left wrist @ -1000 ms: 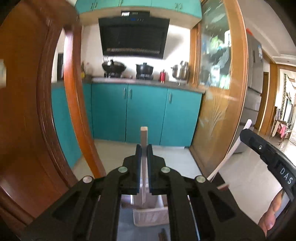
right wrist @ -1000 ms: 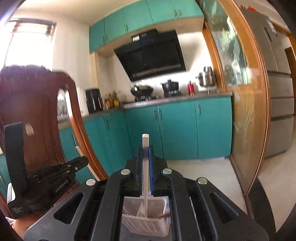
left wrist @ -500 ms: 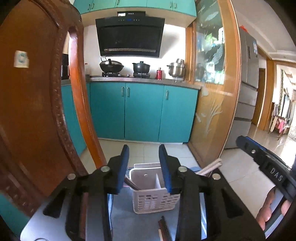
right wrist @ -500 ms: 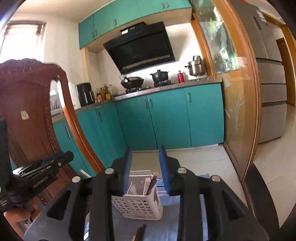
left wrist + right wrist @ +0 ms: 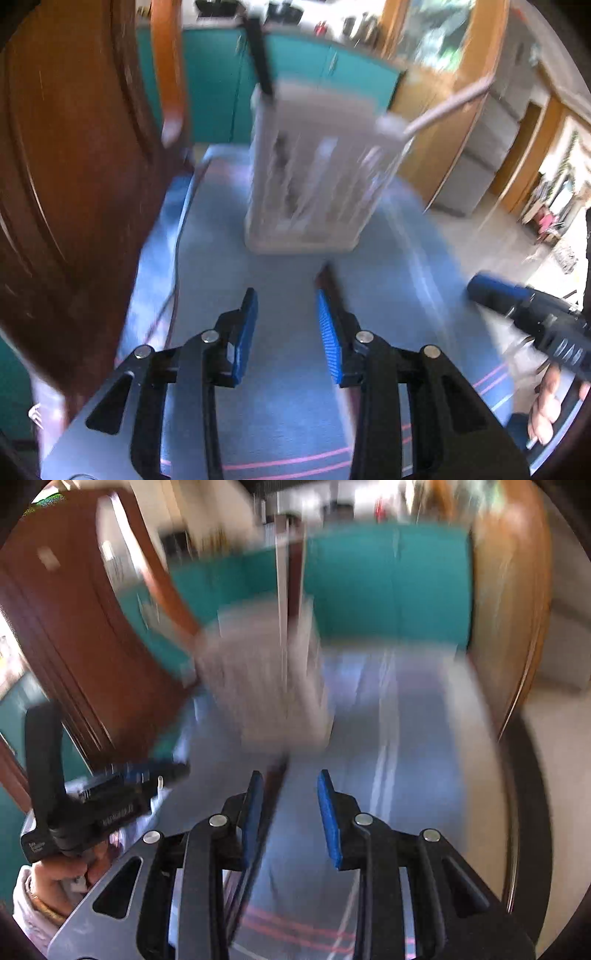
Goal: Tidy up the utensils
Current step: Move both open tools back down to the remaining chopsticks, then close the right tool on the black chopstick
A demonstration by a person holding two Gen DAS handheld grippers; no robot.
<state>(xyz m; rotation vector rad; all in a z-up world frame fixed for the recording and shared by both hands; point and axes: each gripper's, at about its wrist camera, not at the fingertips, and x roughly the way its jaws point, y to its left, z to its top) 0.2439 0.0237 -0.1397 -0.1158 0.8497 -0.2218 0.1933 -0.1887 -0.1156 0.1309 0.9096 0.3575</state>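
Blue cloth (image 5: pixel 280 413) with pink stripes covers the worktop; teal cabinets (image 5: pixel 388 587) run behind and a brown chair back (image 5: pixel 74 177) stands at 9 o'clock in both views. Both frames are motion-blurred.

One white slotted caddy (image 5: pixel 314 177) stands upright on the cloth at 12 o'clock from both grippers. In the left wrist view, one dark handle (image 5: pixel 260 62) rises from its rear left corner, long axis near vertical, tilted slightly toward 11 o'clock. One pale utensil (image 5: pixel 447 105) leans out of its right side, long axis pointing toward 2 o'clock. Further dark and pale shapes show through the slots; count cannot be told.

One dark chopstick-like stick (image 5: pixel 330 282) lies flat on the cloth, long axis running from the caddy's foot toward 6 o'clock, passing just beside the left gripper's right pad. Whether it is one stick or a pair cannot be told.

Left gripper (image 5: pixel 284 325): jaws moderately apart, nothing between them. Right gripper (image 5: pixel 290 805): jaws moderately apart, nothing between them; the stick (image 5: pixel 275 786) runs close beside its left pad, contact cannot be told.

One hand (image 5: pixel 550 402) shows at 4 o'clock in the left view.
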